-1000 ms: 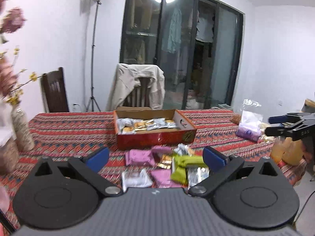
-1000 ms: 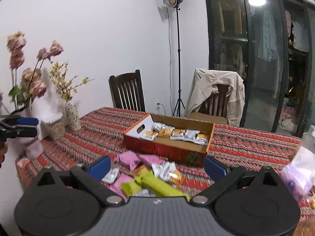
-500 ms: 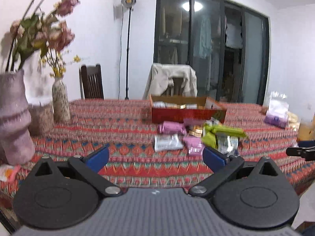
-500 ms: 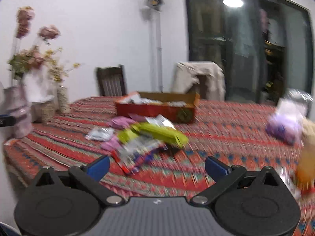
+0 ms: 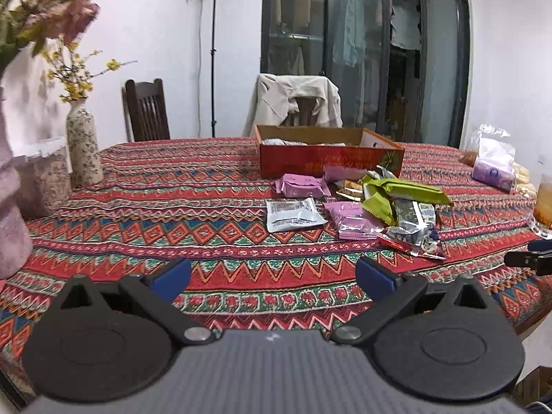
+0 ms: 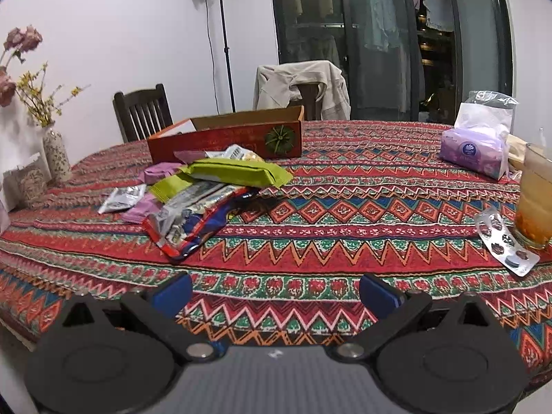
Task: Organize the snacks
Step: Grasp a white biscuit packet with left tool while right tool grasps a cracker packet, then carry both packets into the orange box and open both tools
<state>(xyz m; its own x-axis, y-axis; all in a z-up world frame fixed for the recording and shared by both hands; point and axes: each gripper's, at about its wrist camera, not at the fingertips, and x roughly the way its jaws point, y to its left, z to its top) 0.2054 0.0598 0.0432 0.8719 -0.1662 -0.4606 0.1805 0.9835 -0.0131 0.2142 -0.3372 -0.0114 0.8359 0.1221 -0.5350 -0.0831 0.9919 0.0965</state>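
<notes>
- You are facing a dining table under a red patterned cloth, with chairs, a lamp stand and dark glass doors behind it.
- At the far left stand vases of flowers, well apart from the work, so they need not concern you.
- Your left gripper hangs at the near table edge with its jaws spread wide and nothing between them; it looks placed for a reach, not yet committed.
- The loose snacks lie in a heap ahead of it and a little to its right, near the middle of the table: a silver packet nearest the left, pink packets beside it, green wrappers on top.
- The heap sits just in front of the red cardboard box, which already holds some packets; I judge that to be where the rest should go.
- Your right gripper is also wide and empty, low at the table edge; from it, the pile lies ahead and to the left, the red-edged foil bag closest.
- On the right are a tissue pack, a glass of drink and what seems a blister strip, though the edge distortion makes that uncertain. Keep your right gripper clear of the glass.
</notes>
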